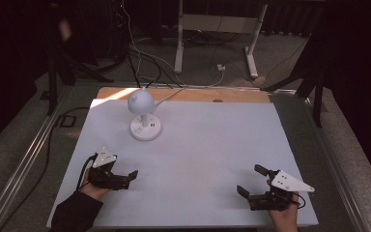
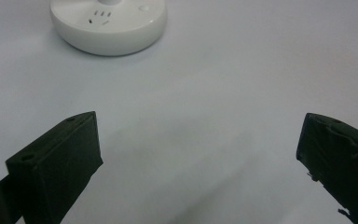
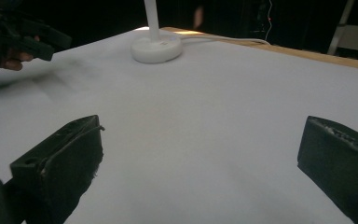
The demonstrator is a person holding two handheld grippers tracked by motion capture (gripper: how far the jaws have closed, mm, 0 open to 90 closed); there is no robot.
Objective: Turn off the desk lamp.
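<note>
High view gives me a white-covered surface (image 1: 212, 159) with a strip of bare wood along its far edge, sunlit at the left corner. On it, toward the far left, stands the white desk lamp (image 1: 144, 116): a round base with a short stem and a rounded head. Its white cord runs off the far edge to the floor. My left gripper (image 1: 125, 178) rests near the front left corner, well apart from the lamp, and my right gripper (image 1: 250, 180) sits near the front right. Both pairs of jaws are spread wide with nothing between them.

Beyond the surface I see grey carpet, a tangle of dark cables, a white plug on the floor and the white metal legs of another table (image 1: 217, 34). The rest of the room is dark.

In the left gripper view the lamp base (image 2: 108, 23) lies ahead, across bare white cover. In the right gripper view the base (image 3: 156, 48) sits far off.
</note>
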